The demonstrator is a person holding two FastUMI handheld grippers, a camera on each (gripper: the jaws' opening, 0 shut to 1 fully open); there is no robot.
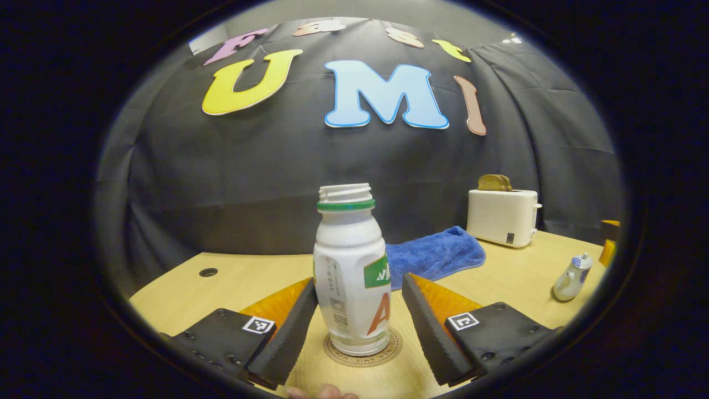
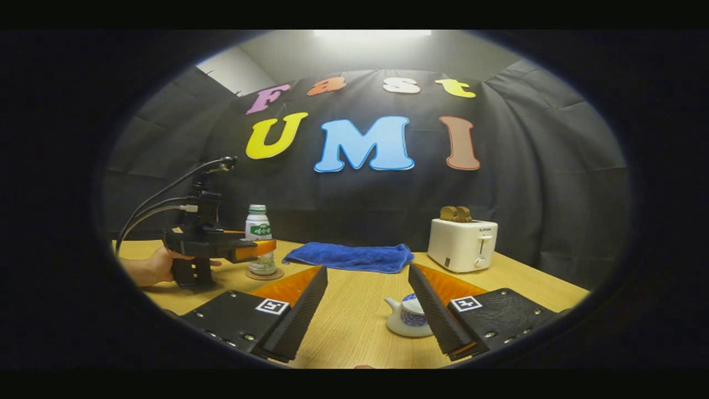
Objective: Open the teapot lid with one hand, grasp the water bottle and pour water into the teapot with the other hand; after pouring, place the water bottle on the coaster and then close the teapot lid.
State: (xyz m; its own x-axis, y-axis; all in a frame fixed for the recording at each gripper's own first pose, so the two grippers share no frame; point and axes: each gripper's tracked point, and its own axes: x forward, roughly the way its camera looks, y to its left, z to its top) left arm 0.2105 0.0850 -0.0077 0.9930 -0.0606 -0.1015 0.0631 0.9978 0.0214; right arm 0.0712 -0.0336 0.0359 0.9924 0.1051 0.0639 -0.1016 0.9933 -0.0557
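Note:
A white water bottle (image 1: 352, 277) with a green neck ring and no cap stands upright on a round coaster (image 1: 363, 352). My left gripper (image 1: 359, 284) is open with a finger on either side of the bottle; a gap shows on the bottle's right. The small white-and-blue teapot (image 1: 573, 277) sits far right with its lid on. In the right gripper view, my right gripper (image 2: 366, 270) is open above the table, and the teapot (image 2: 407, 320) sits partly behind its right finger. Farther left a hand holds the left gripper (image 2: 260, 249) around the bottle (image 2: 258, 235) on the coaster (image 2: 265, 274).
A blue cloth (image 2: 349, 256) lies at the back of the wooden table (image 2: 354, 321). To its right stands a white toaster (image 2: 462, 244) with toast in it. Cables rise from the left gripper. A cable hole (image 1: 208, 272) marks the table's far left.

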